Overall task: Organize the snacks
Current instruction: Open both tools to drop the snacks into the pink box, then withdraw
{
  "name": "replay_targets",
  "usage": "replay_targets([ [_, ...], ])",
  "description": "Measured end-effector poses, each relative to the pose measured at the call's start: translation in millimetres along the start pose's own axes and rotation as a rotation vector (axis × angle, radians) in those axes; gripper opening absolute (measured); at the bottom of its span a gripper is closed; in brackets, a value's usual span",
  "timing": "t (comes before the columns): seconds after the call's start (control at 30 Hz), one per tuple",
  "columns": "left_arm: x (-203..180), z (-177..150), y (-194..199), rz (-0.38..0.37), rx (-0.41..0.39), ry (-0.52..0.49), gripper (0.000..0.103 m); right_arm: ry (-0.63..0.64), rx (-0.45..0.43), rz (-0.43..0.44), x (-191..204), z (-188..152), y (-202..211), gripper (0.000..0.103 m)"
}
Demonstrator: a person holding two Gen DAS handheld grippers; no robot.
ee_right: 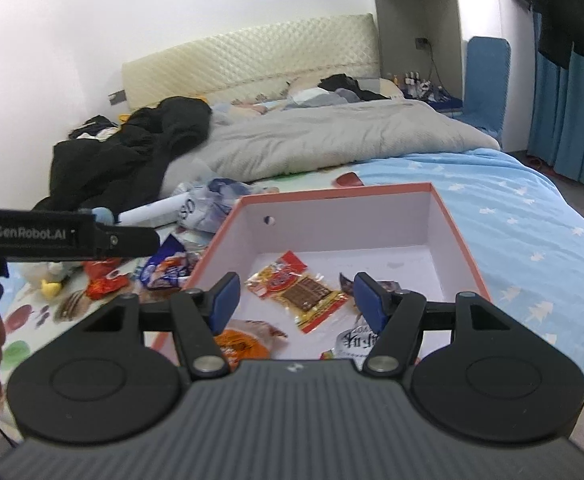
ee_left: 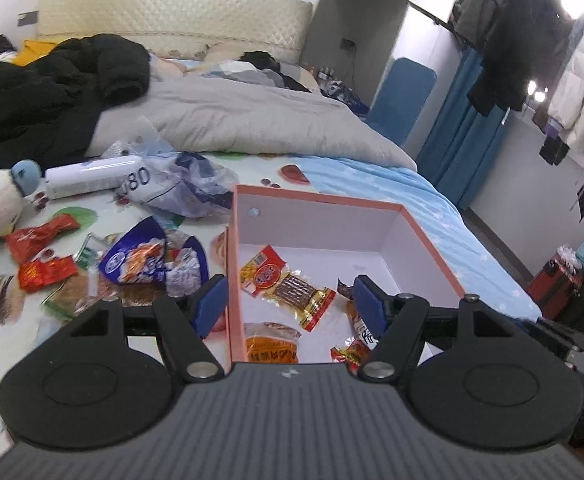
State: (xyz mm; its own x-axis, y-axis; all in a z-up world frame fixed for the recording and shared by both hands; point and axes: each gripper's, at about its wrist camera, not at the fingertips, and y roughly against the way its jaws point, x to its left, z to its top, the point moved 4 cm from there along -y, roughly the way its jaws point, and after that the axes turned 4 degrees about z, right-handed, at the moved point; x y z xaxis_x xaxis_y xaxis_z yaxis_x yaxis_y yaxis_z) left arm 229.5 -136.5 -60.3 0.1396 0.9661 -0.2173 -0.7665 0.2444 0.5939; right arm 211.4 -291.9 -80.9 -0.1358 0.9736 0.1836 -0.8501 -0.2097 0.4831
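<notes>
Both grippers, left (ee_left: 290, 306) and right (ee_right: 296, 300), hang spread wide and empty at lower centre over the pink box (ee_left: 432, 248) holding a brown snack packet (ee_left: 292, 288), loose snacks (ee_left: 44, 272) scattered centre-left.

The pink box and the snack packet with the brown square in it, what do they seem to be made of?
Box: probably stiff cardboard, matte; flat straight walls, crisp corners, pink outside, white inside.
Packet: thin glossy plastic film, partly clear; it glints, crinkles at the sealed ends, and the brown snack shows through.
</notes>
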Motion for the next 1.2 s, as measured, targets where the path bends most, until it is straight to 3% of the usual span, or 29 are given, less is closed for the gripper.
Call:
replay_targets([
  [0.57, 44.8, -16.2, 88.8, 0.097, -0.061, 0.051, 0.073, 0.037, -0.003, 0.093, 45.4, -4.3, 23.1, 0.065],
  [1.2, 105.2, -44.0, 137.0, 0.16, -0.078, 0.131, 0.073, 0.075, -0.025, 0.154, 98.7, -10.1, 43.1, 0.065],
])
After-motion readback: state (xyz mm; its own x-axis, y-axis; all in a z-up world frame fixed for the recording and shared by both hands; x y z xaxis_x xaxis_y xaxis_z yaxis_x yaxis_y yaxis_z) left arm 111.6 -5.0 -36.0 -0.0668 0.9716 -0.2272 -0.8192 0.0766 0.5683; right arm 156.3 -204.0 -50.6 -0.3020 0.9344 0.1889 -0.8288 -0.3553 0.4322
